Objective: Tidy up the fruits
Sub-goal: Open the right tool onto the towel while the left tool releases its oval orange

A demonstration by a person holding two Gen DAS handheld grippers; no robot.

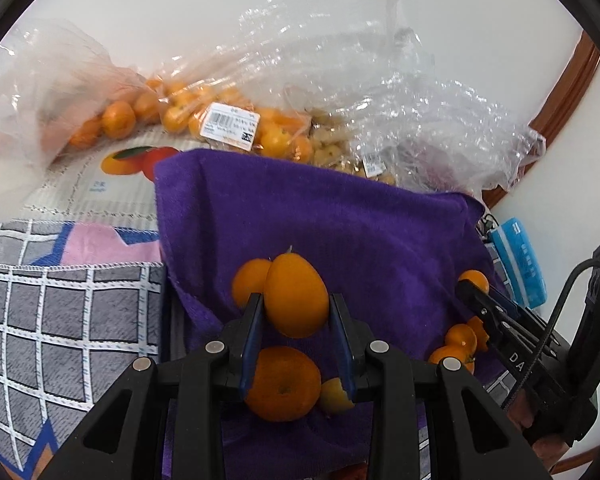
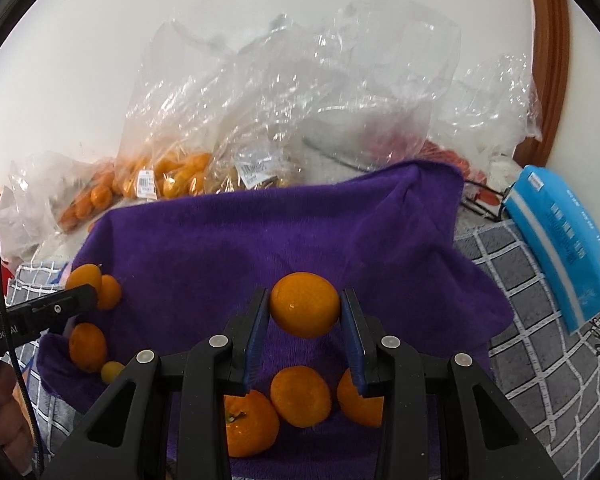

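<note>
free: purple towel [image 2: 260,232] centre | blocked: plastic bags [image 2: 260,120] behind, loose oranges [image 2: 300,396] below claws

Left gripper [image 1: 296,312]: angled downward over purple towel [image 1: 340,216], blue-padded jaws clamped on the flanks of an oval orange fruit [image 1: 296,294] (pads pressed against both sides), carried clear of towel.

Right gripper [image 2: 305,312]: angled downward over same towel, to the right of the left gripper, jaws closed on a round orange [image 2: 305,305].

Bare hand [image 2: 4,412]: wrapped around left gripper's handle, off towel's left edge.
</note>
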